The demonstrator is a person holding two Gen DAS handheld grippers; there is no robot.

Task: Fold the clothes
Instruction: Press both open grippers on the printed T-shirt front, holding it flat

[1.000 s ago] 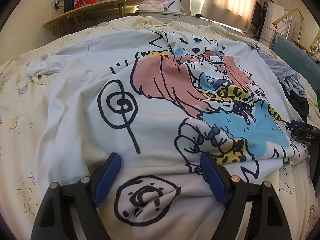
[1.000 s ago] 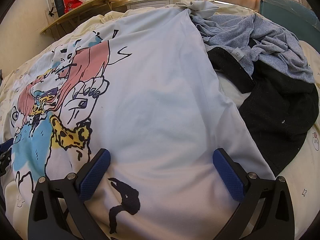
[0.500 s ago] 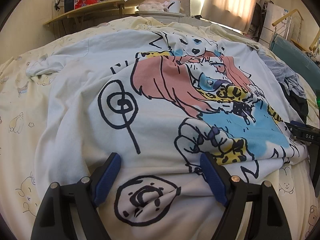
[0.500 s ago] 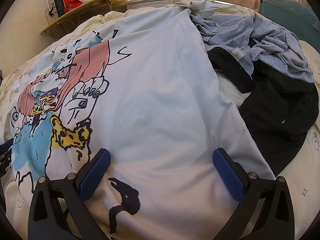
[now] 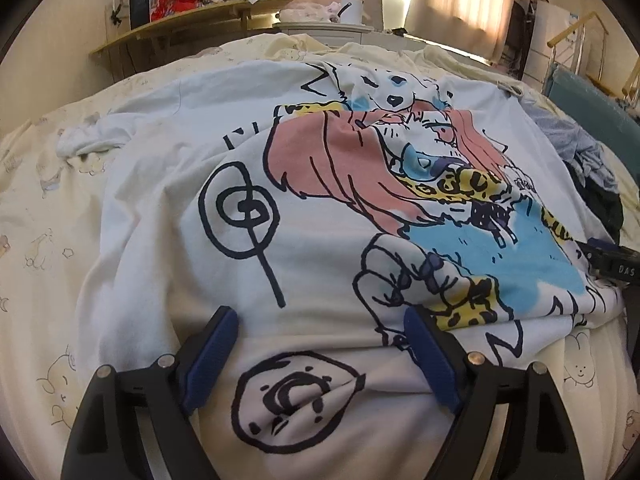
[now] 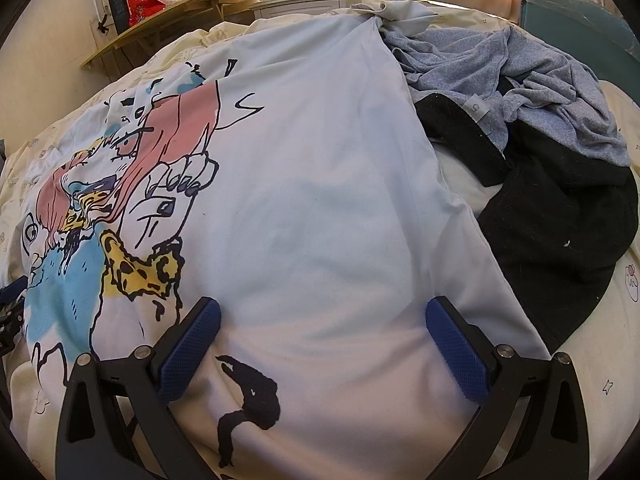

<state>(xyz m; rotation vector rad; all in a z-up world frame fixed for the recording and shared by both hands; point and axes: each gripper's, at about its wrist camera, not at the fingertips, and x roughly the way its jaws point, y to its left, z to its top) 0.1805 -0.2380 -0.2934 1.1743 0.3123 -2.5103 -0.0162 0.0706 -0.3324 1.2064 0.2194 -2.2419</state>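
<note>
While the white printed T-shirt (image 5: 312,248) lies spread flat on the cream bedsheet (image 5: 44,216), we hold the left gripper (image 5: 320,334) over its near hem, jaws apart and opening (no cloth clamped). The right gripper (image 6: 320,322) likewise stands wide; grey (image 6: 516,80) and black garments (image 6: 560,220) lie beside.

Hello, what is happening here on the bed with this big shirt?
A person is folding clothes with a two-finger gripper in each hand. A white printed T-shirt lies spread on the bed. The left gripper sits at the shirt's near edge, jaws opening, cloth between the pads but not pinched. The right gripper is open over the plain part of the same shirt. A grey garment and a black one wait crumpled beside it. No fold is started yet.
</note>
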